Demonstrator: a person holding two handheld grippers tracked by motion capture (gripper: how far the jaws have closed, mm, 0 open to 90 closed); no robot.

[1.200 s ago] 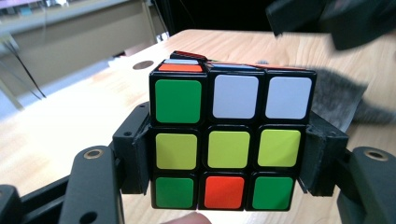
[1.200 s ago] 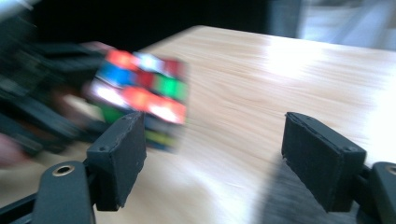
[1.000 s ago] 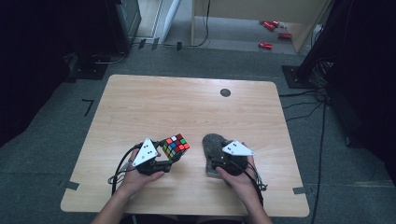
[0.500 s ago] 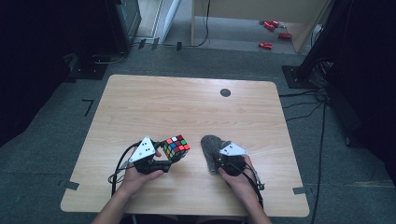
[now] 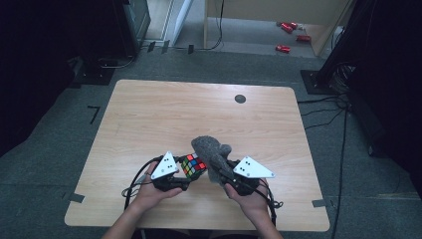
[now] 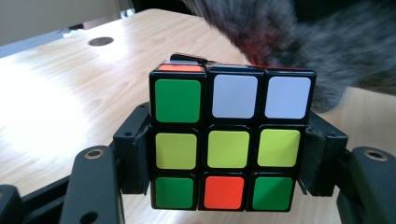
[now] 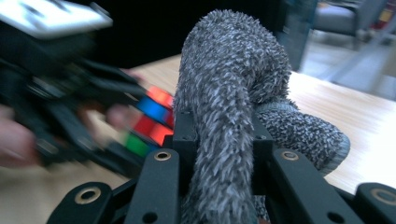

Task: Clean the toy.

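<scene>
Right tool (image 5: 222, 172) clamped on the grey fuzzy cloth (image 5: 211, 152), left tool (image 5: 185, 174) clamped on the puzzle cube (image 5: 193, 165): cube wipe in hand.

Both sit over the near middle of the tabletop (image 5: 149, 114), cube left, cloth right. The cloth looks to be touching the cube's far-right side, though the exact contact is blurred. In the left gripper view, the jaws pinch the cube's (image 6: 231, 140) middle layer from both sides. To do this well, I'd hold the cube rigid, drag the cloth's loose end across one face at a time, and press lightly so the layers don't twist.
</scene>
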